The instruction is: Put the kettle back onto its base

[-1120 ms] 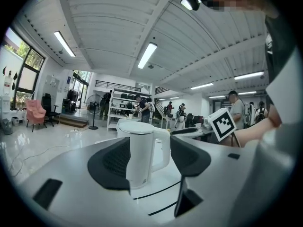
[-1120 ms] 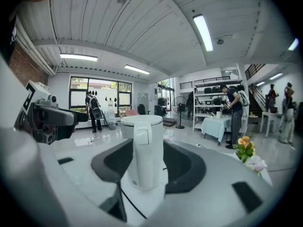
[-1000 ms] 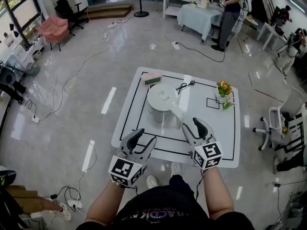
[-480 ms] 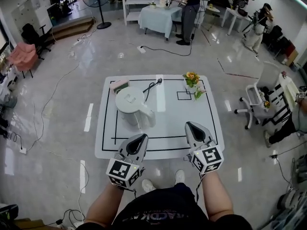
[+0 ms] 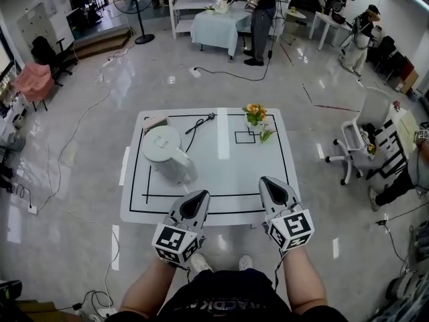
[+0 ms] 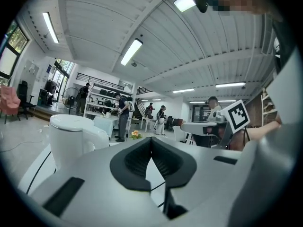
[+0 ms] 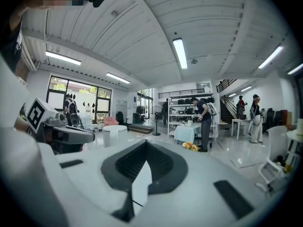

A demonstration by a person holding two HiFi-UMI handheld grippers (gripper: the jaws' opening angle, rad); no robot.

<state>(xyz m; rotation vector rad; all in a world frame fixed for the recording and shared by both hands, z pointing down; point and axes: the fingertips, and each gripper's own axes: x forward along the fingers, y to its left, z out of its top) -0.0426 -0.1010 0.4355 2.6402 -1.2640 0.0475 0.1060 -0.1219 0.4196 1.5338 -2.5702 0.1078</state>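
The white kettle (image 5: 164, 154) stands upright on the left part of the white table (image 5: 221, 173), handle toward the near right. No separate base can be made out under it. A black cord (image 5: 198, 123) lies behind it. My left gripper (image 5: 194, 200) hovers at the table's near edge, shut and empty, short of the kettle. My right gripper (image 5: 273, 188) is shut and empty too, near the front right. In the left gripper view the kettle (image 6: 71, 138) sits ahead to the left of the shut gripper (image 6: 151, 141). In the right gripper view the kettle (image 7: 115, 134) shows far left.
A small bunch of flowers (image 5: 255, 116) stands at the table's back, beside a small black square outline (image 5: 244, 137). A pinkish block (image 5: 155, 120) lies at the back left corner. An office chair (image 5: 358, 139) is to the right, and people stand at tables in the background.
Both grippers' jaws went from open to shut with nothing in them. They drew back from beside the kettle to the table's near edge, and the kettle now lies farther left in view.
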